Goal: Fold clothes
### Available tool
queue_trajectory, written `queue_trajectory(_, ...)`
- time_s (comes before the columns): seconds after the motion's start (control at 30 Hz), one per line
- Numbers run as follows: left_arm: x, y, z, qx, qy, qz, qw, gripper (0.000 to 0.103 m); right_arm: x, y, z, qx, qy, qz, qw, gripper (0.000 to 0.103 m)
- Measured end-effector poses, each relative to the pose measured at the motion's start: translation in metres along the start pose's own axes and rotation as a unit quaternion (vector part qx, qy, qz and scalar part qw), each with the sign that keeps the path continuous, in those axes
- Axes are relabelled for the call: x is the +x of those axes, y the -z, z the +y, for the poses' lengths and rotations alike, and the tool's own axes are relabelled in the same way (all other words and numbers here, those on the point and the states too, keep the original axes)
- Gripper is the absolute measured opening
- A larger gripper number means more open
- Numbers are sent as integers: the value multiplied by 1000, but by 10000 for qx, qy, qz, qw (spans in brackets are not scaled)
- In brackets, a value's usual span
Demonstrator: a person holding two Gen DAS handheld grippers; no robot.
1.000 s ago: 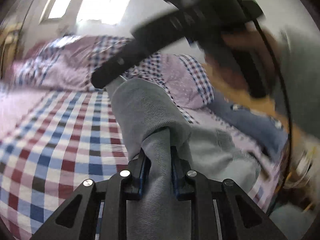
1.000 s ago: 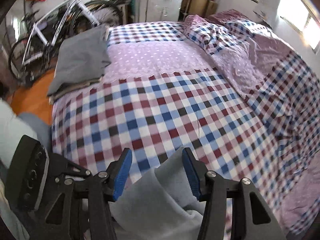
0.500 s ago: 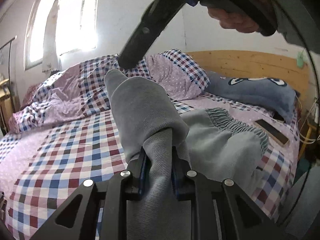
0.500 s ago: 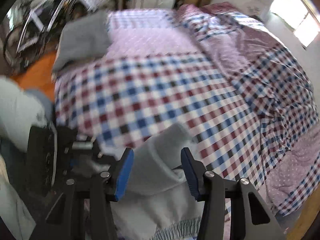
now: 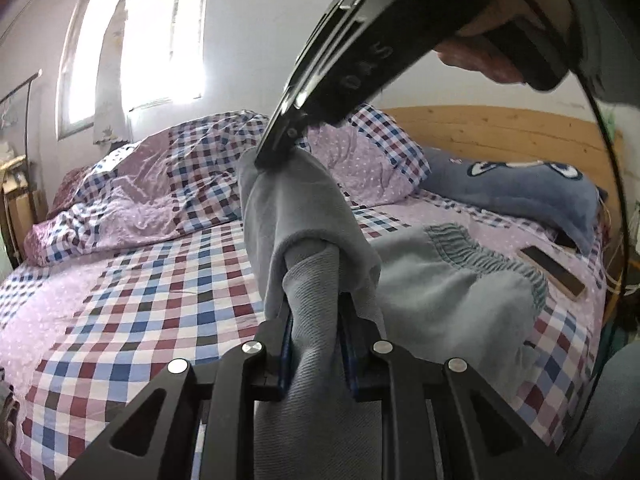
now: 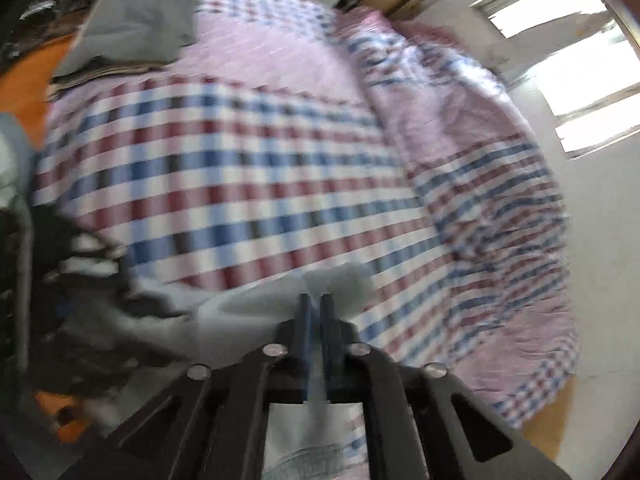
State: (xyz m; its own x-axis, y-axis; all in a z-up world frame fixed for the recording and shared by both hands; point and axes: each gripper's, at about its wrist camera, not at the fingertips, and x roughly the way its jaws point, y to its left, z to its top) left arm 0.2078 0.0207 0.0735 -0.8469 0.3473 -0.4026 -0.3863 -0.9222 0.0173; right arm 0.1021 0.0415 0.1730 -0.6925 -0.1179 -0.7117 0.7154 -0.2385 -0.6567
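A pair of grey sweatpants (image 5: 452,292) lies partly on the checked bed, its ribbed waistband (image 5: 480,256) toward the headboard. My left gripper (image 5: 316,312) is shut on a bunched fold of the pants, lifted off the bed. The right gripper (image 5: 280,152), held by a hand, pinches the far end of the same raised fold. In the blurred right wrist view, my right gripper (image 6: 316,304) is shut on the grey pants (image 6: 256,304) with its blue pads close together.
The checked bedspread (image 5: 132,300) covers the bed, with a rumpled duvet (image 5: 168,184) at the back. A blue pillow (image 5: 512,192) and a phone (image 5: 552,268) lie by the wooden headboard (image 5: 500,136). Folded grey clothes (image 6: 140,36) sit at the bed's far corner.
The right gripper has shut on the end of the grey fold; it was open around the cloth before. Both grippers have lifted the fold higher, and the right view has swung sideways.
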Motion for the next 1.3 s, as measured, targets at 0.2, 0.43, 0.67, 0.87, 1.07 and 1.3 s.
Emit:
queue_trajectory(0.2,-4,2,2,133,-25,14,9999,19,8,-4,-53,1197,-1291,-291,9839,0)
queue_trajectory(0.43,-1,2,41,-625,34,177,9979,19,12,14,-21,739,-1840,171,9800,23)
queue_trajectory(0.67,0,9,66,-1255,275,308,9912,19,19,0,5,393,-1784,135,9831,46)
queue_trajectory(0.87,1,14,62,-1086,287,426,9928,16,67,-21,18,122,-2127,371,9763,46)
queue_trajectory(1.07,10,20,58,-920,164,630,9936,15,85,-25,41,-15,-2237,447,9736,15)
queue_trajectory(1.3,13,23,65,-1003,5,694,9925,15,89,-33,68,-306,-1126,204,9930,0)
